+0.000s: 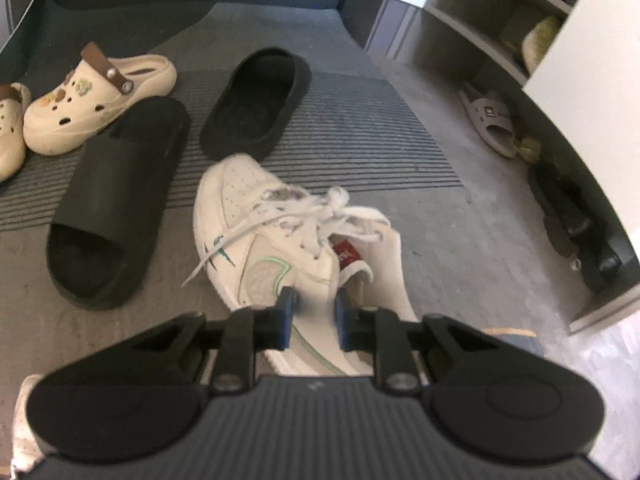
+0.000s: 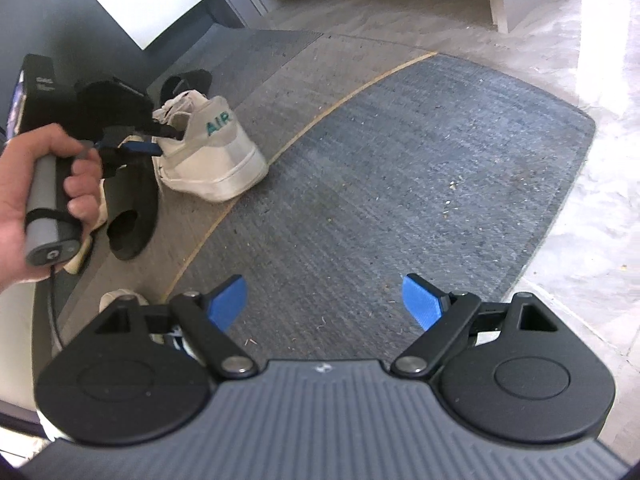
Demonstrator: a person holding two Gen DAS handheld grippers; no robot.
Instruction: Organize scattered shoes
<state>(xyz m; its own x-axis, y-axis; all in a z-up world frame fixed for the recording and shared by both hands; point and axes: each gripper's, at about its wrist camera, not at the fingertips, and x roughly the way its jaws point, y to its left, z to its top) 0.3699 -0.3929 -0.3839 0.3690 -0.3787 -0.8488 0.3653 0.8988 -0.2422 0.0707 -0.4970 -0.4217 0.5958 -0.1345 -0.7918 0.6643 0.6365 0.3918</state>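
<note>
A white lace-up sneaker with green trim lies toe-away in front of my left gripper, which is shut on the shoe's side wall at the collar. From the right wrist view the same sneaker shows its heel with "AIR" on it, pinched by the left gripper in a person's hand. Whether its sole is off the floor I cannot tell. My right gripper stands open over a blue-grey mat, with nothing between its fingers.
Two black slides and two cream clogs lie on the striped mat. An open shoe cabinet at the right holds a grey slipper and dark shoes. Another white shoe lies by the right gripper.
</note>
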